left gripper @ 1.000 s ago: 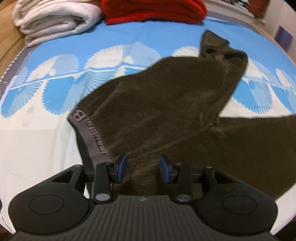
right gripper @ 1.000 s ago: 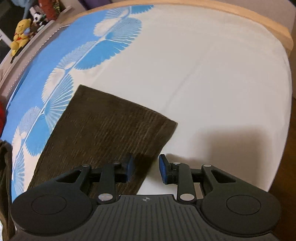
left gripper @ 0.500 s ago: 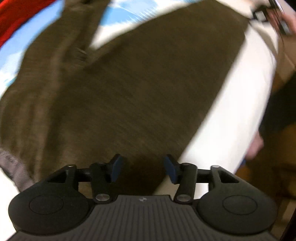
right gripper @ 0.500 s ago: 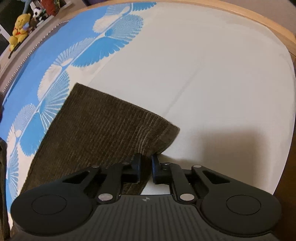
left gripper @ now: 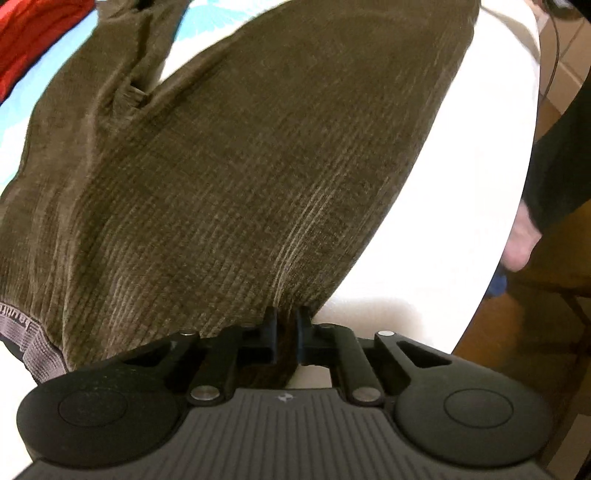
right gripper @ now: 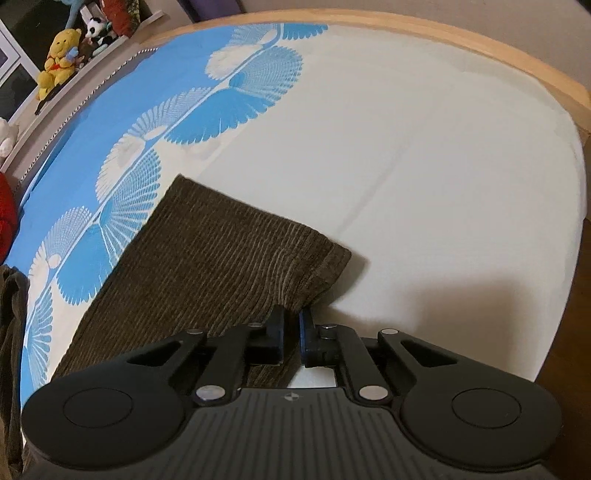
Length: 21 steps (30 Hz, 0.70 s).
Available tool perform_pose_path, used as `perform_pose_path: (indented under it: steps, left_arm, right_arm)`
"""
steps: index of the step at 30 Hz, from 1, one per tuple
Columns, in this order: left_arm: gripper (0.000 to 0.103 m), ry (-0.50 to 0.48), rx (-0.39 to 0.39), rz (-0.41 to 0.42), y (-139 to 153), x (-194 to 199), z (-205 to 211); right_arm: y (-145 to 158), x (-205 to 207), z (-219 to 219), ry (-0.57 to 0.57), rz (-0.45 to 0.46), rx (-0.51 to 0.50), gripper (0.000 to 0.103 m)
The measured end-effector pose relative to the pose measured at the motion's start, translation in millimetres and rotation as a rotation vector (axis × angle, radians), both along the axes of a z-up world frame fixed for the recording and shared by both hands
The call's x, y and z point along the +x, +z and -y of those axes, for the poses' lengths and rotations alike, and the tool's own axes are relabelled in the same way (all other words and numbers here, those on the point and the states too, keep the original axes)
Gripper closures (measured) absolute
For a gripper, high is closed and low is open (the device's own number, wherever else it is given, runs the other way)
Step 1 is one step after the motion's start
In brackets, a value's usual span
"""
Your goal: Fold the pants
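Pants (left gripper: 229, 177): soft, limp corduroy, likely drapes. Left gripper (left gripper: 285, 334) pinches near edge ahead; right gripper (right gripper: 291, 334) pinches hem corner.

— What carries everything here?

— A bed (right gripper: 424, 155), with a cream sheet that has a blue band of fan-shaped prints (right gripper: 221, 107) along its far side. A wooden frame (right gripper: 461, 37) edges it.

— And what lies directly on it?

— Brown corduroy pants (left gripper: 229, 177), spread across the sheet. In the right wrist view one leg (right gripper: 221, 258) lies flat, its hem corner near the cream part, crossing partly over the blue prints. In the left wrist view the grey waistband (left gripper: 33, 339) shows at the lower left.

— Anything else?

— A red fabric (left gripper: 29, 33) sits on the blue part, beyond the pants.
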<state>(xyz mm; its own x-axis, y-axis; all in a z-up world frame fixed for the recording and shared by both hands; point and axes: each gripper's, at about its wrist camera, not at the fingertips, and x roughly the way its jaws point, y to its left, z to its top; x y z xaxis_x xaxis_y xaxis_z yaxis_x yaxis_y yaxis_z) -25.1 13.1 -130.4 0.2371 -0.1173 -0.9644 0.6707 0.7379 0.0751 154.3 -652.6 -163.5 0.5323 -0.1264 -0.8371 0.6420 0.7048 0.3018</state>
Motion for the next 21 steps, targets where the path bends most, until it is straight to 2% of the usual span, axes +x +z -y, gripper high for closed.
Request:
perform_pose_path:
  steps: [3,5,10,12,13,14,15,16,18,19,20,21]
  left_arm:
    - [0.095,0.031,-0.094,0.006,23.1,3.9,-8.4]
    - [0.095,0.035,-0.151,-0.007,33.5,-4.2,-20.5]
    - [0.093,0.001,-0.122,-0.07,17.3,-12.6,-21.0]
    - [0.091,0.015,-0.118,-0.085,17.6,-8.4,-23.1]
    - [0.083,0.04,-0.144,-0.069,22.5,-4.9,-28.5]
    - [0.073,0.087,-0.175,-0.033,30.0,2.1,-36.8]
    - [0.055,0.16,-0.205,0.011,38.4,8.3,-49.8]
    - [0.05,0.23,-0.22,0.045,43.6,14.5,-62.9]
    - [0.052,0.428,-0.173,0.098,44.4,28.9,-93.5]
    - [0.053,0.506,-0.138,0.093,39.4,34.9,-104.8]
    - [0.057,0.585,-0.102,0.063,30.0,40.1,-118.1]
    - [0.071,0.633,-0.07,0.016,17.8,44.4,-123.3]
  right_arm:
    - [10.0,-6.9,1.2,-0.046,0.008,-0.008,0.097]
    - [13.2,-12.5,3.6,-0.082,-0.023,-0.009,0.097]
    - [1.5,-23.6,9.3,-0.156,-0.183,-0.001,0.097]
    - [-2.9,-23.8,7.7,-0.163,-0.228,-0.013,0.097]
    - [-3.3,-24.5,6.1,-0.169,-0.235,-0.025,0.097]
    - [-1.7,-25.0,3.9,-0.18,-0.235,-0.042,0.095]
    - [2.7,-25.8,2.4,-0.204,-0.233,-0.079,0.095]
    - [8.1,-25.5,0.3,-0.223,-0.227,-0.122,0.091]
    - [20.3,-24.2,-3.9,-0.224,-0.185,-0.192,0.077]
    - [25.2,-22.6,-7.2,-0.209,-0.155,-0.214,0.073]
    - [27.9,-21.2,-10.5,-0.189,-0.131,-0.225,0.068]
    - [30.1,-18.9,-14.1,-0.161,-0.108,-0.228,0.067]
